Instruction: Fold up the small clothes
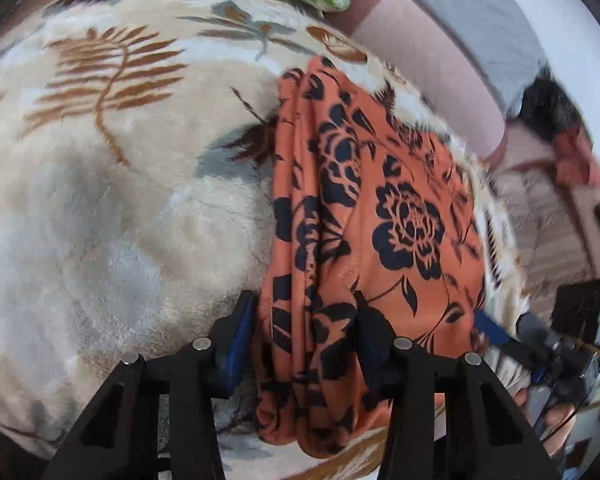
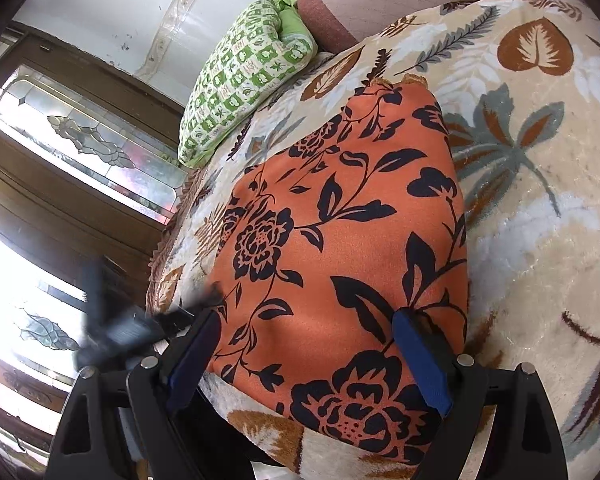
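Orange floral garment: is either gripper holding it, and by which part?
The left gripper straddles the bunched folded edge of the orange floral garment, though a pinch cannot be confirmed. The right gripper stands open over its near end.

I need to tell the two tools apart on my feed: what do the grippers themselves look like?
Both look alike: the left gripper and right gripper each have two black angular fingers with triangular cut-outs, round silver fasteners on top and blue pads on the inner faces. In the left view, the right gripper's body is black and grey.
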Motion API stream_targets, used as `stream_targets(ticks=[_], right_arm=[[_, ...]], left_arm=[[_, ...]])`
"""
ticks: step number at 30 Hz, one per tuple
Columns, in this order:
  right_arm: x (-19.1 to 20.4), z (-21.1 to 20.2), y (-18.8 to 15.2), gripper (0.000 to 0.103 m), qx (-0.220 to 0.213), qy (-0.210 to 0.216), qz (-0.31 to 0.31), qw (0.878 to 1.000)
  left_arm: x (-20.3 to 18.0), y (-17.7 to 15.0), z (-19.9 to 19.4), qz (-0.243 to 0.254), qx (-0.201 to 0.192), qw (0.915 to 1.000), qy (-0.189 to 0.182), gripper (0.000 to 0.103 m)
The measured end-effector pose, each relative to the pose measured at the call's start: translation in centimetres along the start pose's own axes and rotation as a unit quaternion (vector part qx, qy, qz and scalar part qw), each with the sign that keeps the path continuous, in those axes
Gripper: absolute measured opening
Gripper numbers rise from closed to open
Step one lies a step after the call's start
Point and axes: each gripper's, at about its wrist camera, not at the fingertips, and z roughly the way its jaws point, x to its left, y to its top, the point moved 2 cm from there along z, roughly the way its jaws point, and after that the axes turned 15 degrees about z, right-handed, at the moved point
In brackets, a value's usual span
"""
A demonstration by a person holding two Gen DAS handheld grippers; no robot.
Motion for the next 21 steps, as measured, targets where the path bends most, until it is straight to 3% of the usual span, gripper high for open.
stream_targets(ticks=[2,5,8,10,13,17,21], right_arm=[[0.1,-0.1,0.1,0.09,0.002,-0.005,-0.001,1.0],[0.3,-0.3,0.2,0.09,0.007,-0.012,0.001,1.0],[0.4,-1.3,0.4,0.09,0.005,-0.005,0.014,1.0],[0.7,-2.5,0.7,0.09,-0.007,0.003,0.021,1.0],[0.2,-4.5,2.5,0.09,-0.044,-0.013,0.033,0.998],[-3.5,-5.3,5.8,0.09,-0.055,-0.026,0.12,0.991],[-5.3,-1.8,8.0,0.09,0.004,-0.002,0.163,0.987]], left_arm=[[-0.3,0.5,-0.5,-0.009,0.009,0.9999,0.005,0.043],[-2.1,1.1,-2.0,0.03,-0.007,0.999,0.032,0.045],[-3.0,1.6,-3.7,0.046,-0.035,0.997,0.052,0.06],[-3.5,2.5,-4.8,0.059,-0.065,0.9933,0.076,0.079],[-3.9,4.4,-5.1,0.073,-0.089,0.9872,0.11,0.085],[-2.9,6.5,-2.6,0.074,-0.064,0.9882,0.118,0.085],[-1.1,6.2,1.6,0.058,-0.007,0.9916,0.115,0.086]])
